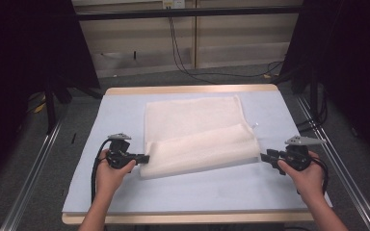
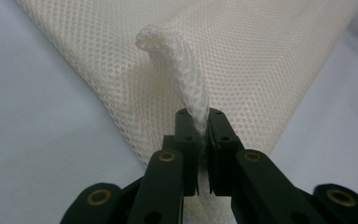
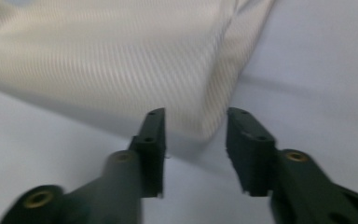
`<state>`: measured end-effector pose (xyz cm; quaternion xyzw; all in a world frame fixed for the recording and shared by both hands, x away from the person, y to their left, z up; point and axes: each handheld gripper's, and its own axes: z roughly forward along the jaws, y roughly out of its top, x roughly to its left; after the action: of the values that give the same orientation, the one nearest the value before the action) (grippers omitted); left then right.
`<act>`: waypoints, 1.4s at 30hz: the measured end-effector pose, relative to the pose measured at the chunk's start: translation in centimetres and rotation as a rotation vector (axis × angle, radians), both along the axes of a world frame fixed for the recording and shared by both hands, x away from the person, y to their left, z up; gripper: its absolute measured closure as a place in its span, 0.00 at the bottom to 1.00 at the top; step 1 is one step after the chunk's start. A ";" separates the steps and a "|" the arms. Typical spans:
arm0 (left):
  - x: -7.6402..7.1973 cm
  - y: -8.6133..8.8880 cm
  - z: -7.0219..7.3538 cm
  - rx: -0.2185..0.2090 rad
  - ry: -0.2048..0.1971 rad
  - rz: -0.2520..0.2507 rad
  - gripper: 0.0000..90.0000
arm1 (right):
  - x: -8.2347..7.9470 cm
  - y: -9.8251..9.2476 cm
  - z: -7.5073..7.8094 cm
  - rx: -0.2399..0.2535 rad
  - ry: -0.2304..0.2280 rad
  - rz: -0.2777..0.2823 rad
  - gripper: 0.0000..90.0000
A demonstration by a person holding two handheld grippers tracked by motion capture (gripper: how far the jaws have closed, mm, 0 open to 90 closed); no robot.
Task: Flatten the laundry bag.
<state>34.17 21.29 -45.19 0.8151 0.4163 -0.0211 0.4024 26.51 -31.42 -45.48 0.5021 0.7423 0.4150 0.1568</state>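
A cream mesh cloth lies on the pale blue table cover, its near part folded back over the rest. My left gripper sits at the fold's left end and is shut on a pinched ridge of the cloth. At the fold's right end my right gripper is open, its jaws apart with nothing between them. In the right gripper view the cloth's corner lies just beyond the fingertips, off the pads.
The wooden table edge runs along the front. Metal rails flank the table on both sides. Cables hang down the back wall onto the floor. Bare blue cover lies in front of the cloth.
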 end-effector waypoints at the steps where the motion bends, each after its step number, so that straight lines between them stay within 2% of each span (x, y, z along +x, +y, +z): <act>1: 0.0 0.0 0.0 0.000 0.000 0.000 0.94 | 0.5 0.2 0.3 0.025 -0.013 -0.013 0.60; 3: 0.3 0.1 0.0 0.005 -0.005 -0.008 0.94 | 0.9 0.4 0.7 0.044 -0.018 -0.022 0.58; 4: 0.3 0.1 0.0 -0.006 -0.001 -0.003 0.94 | 2.0 1.0 1.3 0.047 -0.024 -0.041 0.55; 5: 0.4 0.2 0.0 -0.009 0.000 -0.006 0.94 | 2.0 1.0 1.3 0.047 -0.024 -0.041 0.55; 6: 0.5 0.3 -0.1 -0.008 -0.006 -0.004 0.94 | 3.2 1.5 1.8 0.053 -0.025 -0.060 0.51; 7: 0.6 0.3 -0.1 -0.015 -0.002 -0.005 0.94 | 3.8 1.8 2.1 0.075 -0.027 -0.071 0.51; 9: 0.6 0.3 -0.1 -0.017 -0.005 -0.003 0.94 | 4.4 2.1 2.3 0.078 -0.028 -0.077 0.51; 10: 0.6 0.3 -0.1 -0.020 -0.004 -0.002 0.94 | 5.7 2.7 2.6 0.056 -0.002 -0.093 0.51; 12: 0.6 0.3 0.0 -0.021 -0.005 -0.003 0.94 | 6.2 2.8 2.6 0.043 0.003 -0.102 0.51; 13: 0.6 0.3 0.0 -0.019 -0.007 -0.007 0.94 | 7.0 3.0 2.5 0.050 0.013 -0.115 0.51; 14: 0.6 0.3 0.0 -0.021 -0.011 -0.008 0.94 | 8.0 3.4 2.2 0.108 0.050 -0.115 0.53; 15: 0.6 0.3 0.0 -0.022 -0.013 -0.003 0.94 | 8.0 3.4 2.2 0.108 0.050 -0.115 0.53; 16: 0.6 0.3 0.1 -0.014 -0.017 -0.008 0.94 | 8.3 3.5 2.1 0.122 0.047 -0.111 0.55; 17: 0.6 0.3 0.1 -0.016 -0.018 -0.005 0.94 | 8.7 4.1 2.0 0.104 0.057 -0.106 0.71; 18: 0.6 0.3 0.2 -0.019 -0.018 -0.007 0.94 | 8.7 4.2 1.9 0.117 0.062 -0.096 0.75; 19: 0.5 0.4 0.2 -0.024 -0.019 -0.005 0.94 | 8.7 4.2 1.9 0.117 0.062 -0.096 0.75; 20: 0.4 0.4 0.2 -0.020 -0.025 -0.006 0.94 | 8.7 4.4 1.7 0.115 0.075 -0.105 0.82; 21: 0.3 0.3 0.2 -0.028 -0.024 0.002 0.94 | 8.6 4.4 1.5 0.113 0.079 -0.078 0.95; 22: 0.3 0.4 0.3 -0.026 -0.031 -0.007 0.94 | 8.5 4.4 1.5 0.131 0.083 -0.063 0.99; 23: 0.2 0.5 0.3 -0.029 -0.032 -0.004 0.94 | 8.2 4.2 1.5 0.141 0.062 -0.066 1.00; 26: 0.0 0.6 0.4 -0.029 -0.040 0.000 0.94 | 7.3 3.8 2.1 0.135 0.030 -0.038 1.00; 28: -0.2 0.6 0.5 -0.027 -0.042 0.002 0.94 | 6.3 3.2 2.4 0.101 0.033 -0.018 1.00; 32: -0.4 0.4 0.6 -0.029 -0.047 0.010 0.94 | 5.4 2.4 2.5 0.090 0.024 -0.020 1.00; 33: -0.4 0.4 0.7 -0.030 -0.048 0.007 0.94 | 5.1 2.0 2.5 0.072 0.033 -0.009 1.00; 36: -0.3 0.3 0.7 -0.025 -0.053 0.009 0.94 | 4.9 2.0 2.4 0.061 0.039 -0.009 1.00; 38: -0.3 0.2 0.7 -0.030 -0.052 0.014 0.94 | 5.1 2.1 2.4 0.060 0.028 -0.041 0.80; 42: -0.2 0.3 0.6 -0.033 -0.051 0.010 0.94 | 6.1 2.4 2.1 0.066 0.047 -0.079 0.64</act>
<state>34.01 21.56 -44.59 0.8064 0.4096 -0.0052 0.4265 32.57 -28.97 -43.42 0.5456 0.7112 0.4209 0.1391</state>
